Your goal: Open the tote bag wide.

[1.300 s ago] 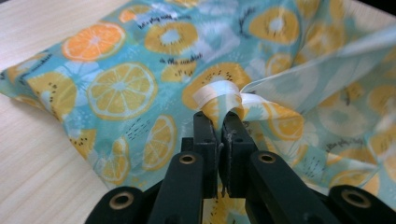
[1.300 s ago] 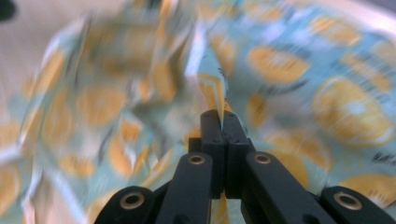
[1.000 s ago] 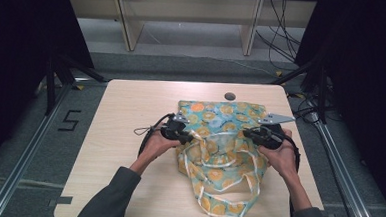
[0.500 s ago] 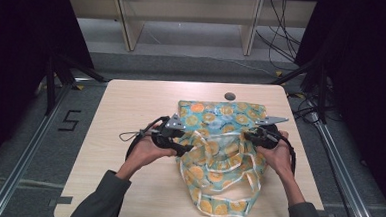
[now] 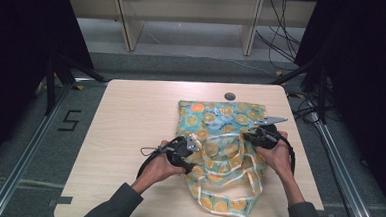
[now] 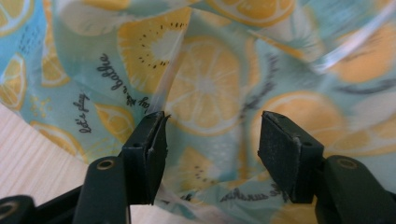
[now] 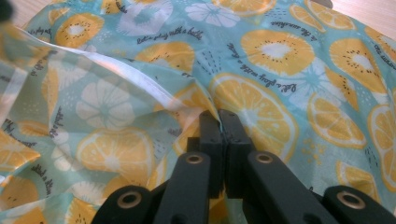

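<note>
A teal fabric bag (image 5: 221,119) printed with orange citrus slices lies on the wooden table (image 5: 135,115), its pale straps (image 5: 226,190) looped toward the front edge. My left gripper (image 5: 191,147) is at the bag's left edge. In the left gripper view it (image 6: 212,149) is open, with the printed fabric (image 6: 205,88) lying between and beyond the jaws. My right gripper (image 5: 250,134) is at the bag's right side. In the right gripper view it (image 7: 219,122) is shut on a raised fold of the fabric (image 7: 280,51).
A round hole (image 5: 230,96) sits in the table just behind the bag. The table's left half (image 5: 124,135) is bare wood. Metal rails (image 5: 22,169) run along both sides, and cables (image 5: 285,38) trail at the back right.
Both hands have moved toward the front edge of the table, the left one also slightly right. The bag's near part and straps have been drawn forward and bunched between the grippers.
</note>
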Available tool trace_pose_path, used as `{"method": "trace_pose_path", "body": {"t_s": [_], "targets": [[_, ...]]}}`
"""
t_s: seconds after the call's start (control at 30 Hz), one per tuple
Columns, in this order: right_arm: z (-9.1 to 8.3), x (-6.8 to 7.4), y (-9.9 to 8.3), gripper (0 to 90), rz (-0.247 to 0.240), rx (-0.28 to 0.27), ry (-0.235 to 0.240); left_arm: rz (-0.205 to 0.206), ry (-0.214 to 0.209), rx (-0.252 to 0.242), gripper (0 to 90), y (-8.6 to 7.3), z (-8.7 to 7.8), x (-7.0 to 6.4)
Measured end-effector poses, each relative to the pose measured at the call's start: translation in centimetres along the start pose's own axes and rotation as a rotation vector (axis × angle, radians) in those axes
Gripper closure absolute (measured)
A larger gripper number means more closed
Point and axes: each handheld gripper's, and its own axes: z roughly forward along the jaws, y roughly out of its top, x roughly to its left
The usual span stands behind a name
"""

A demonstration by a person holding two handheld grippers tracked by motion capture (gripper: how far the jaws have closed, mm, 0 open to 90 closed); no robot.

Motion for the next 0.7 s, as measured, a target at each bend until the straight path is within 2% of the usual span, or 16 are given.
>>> {"method": "trace_pose_path", "body": {"t_s": [0.07, 0.13, 0.2, 0.33, 0.37, 0.43, 0.47, 0.5, 0.53, 0.57, 0.6, 0.63, 0.67, 0.7], "targets": [[-0.1, 0.1, 0.0, 89.6, 0.012, 0.013, 0.004, 0.004, 0.022, 0.012, 40.2, 0.0, 0.6, -0.1], [0.1, 0.1, 0.0, 89.3, -0.001, 0.006, 0.003, 0.016, 0.030, -0.010, 44.8, 0.2, 0.8, -0.2], [0.1, 0.2, 0.0, 88.9, -0.005, 0.003, 0.001, 0.056, 0.014, -0.014, 56.1, 0.3, 1.0, -0.3], [0.0, 0.3, 0.0, 87.1, 0.013, 0.013, 0.004, 0.098, 0.014, -0.046, 84.7, 0.4, 1.1, -0.5], [0.0, 0.2, 0.0, 86.2, 0.000, 0.006, 0.003, 0.102, 0.008, -0.057, 87.7, 0.5, 0.9, -0.4], [-0.2, 0.2, 0.1, 80.4, 0.009, 0.021, 0.001, 0.059, -0.016, -0.110, 89.3, 0.4, 0.3, 0.0], [-0.4, 0.3, 0.1, 75.0, 0.023, 0.009, 0.002, 0.037, -0.041, -0.138, 89.5, 0.3, -0.1, 0.3], [-0.5, 0.2, 0.2, 68.7, 0.017, 0.000, 0.001, 0.029, -0.058, -0.152, 89.5, 0.3, -0.4, 0.5], [-0.5, 0.2, 0.2, 68.7, 0.017, 0.000, 0.001, 0.029, -0.058, -0.152, 89.5, 0.3, -0.4, 0.5], [-1.3, 0.4, 0.5, 61.0, 0.032, -0.008, 0.008, -0.012, -0.116, -0.194, 89.5, -0.1, -1.4, 1.2], [-1.3, 0.4, 0.5, 61.0, 0.032, -0.008, 0.008, -0.012, -0.116, -0.194, 89.6, -0.1, -1.4, 1.2], [-1.8, 0.4, 0.6, 60.1, 0.017, -0.022, 0.018, -0.023, -0.136, -0.206, 89.6, -0.4, -2.0, 1.6], [-3.3, 1.0, 0.7, 57.5, 0.019, -0.028, 0.034, -0.027, -0.159, -0.226, 89.6, -0.9, -2.5, 1.9], [-3.7, 1.1, 0.6, 56.8, -0.002, -0.036, 0.039, -0.027, -0.159, -0.226, 89.6, -0.9, -2.5, 1.9]]}}
